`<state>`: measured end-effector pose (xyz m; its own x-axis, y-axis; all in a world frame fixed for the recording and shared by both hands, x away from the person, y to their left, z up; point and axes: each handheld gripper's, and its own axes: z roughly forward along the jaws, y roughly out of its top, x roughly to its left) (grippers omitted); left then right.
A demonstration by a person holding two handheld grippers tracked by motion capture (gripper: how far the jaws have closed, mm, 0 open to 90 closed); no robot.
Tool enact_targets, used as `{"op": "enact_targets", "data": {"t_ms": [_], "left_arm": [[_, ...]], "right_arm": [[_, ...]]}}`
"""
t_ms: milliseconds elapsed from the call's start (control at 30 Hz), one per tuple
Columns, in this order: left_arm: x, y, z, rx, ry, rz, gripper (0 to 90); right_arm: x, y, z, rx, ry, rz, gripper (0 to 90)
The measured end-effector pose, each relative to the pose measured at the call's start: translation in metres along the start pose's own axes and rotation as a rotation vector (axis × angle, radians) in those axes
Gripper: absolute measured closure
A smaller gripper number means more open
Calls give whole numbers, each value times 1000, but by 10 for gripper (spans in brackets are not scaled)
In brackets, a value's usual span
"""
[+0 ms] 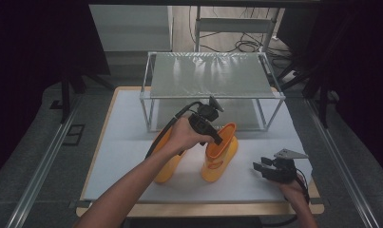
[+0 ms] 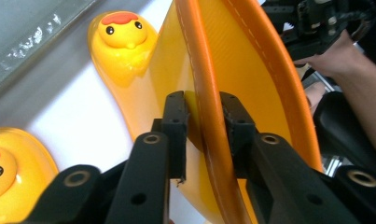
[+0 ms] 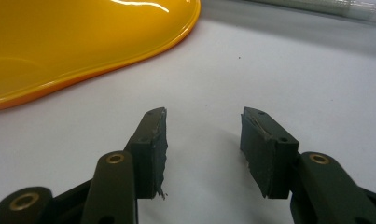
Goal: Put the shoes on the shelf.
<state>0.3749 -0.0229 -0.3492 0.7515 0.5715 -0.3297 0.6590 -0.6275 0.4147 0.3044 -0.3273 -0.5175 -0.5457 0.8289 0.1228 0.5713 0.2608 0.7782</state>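
The right-hand yellow boot (image 1: 219, 154) stands upright on the white table (image 1: 132, 142) before the shelf (image 1: 213, 76), its top rim pinched by the left gripper (image 2: 202, 116) from above, while the right gripper (image 3: 203, 140) rests nearby, spread wide and empty

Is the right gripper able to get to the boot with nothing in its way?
Probably yes. The right gripper sits low on the table with its jaws open, and bare white tabletop lies between it and the yellow boot. The left gripper already clamps that boot's rim.
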Motion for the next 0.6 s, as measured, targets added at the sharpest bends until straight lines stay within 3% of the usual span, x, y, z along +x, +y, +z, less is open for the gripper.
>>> {"op": "enact_targets", "data": {"t_ms": [200,367,600], "left_arm": [[-4,1,3,-1,40,20,852],[-2,1,1,-16,33,11,857],[-7,6,-10,-53,33,28,859]], "right_arm": [[0,0,0,4,-4,-1,508],[-1,0,0,4,-7,1,508],[-2,0,-2,-5,-14,3,508]]}}
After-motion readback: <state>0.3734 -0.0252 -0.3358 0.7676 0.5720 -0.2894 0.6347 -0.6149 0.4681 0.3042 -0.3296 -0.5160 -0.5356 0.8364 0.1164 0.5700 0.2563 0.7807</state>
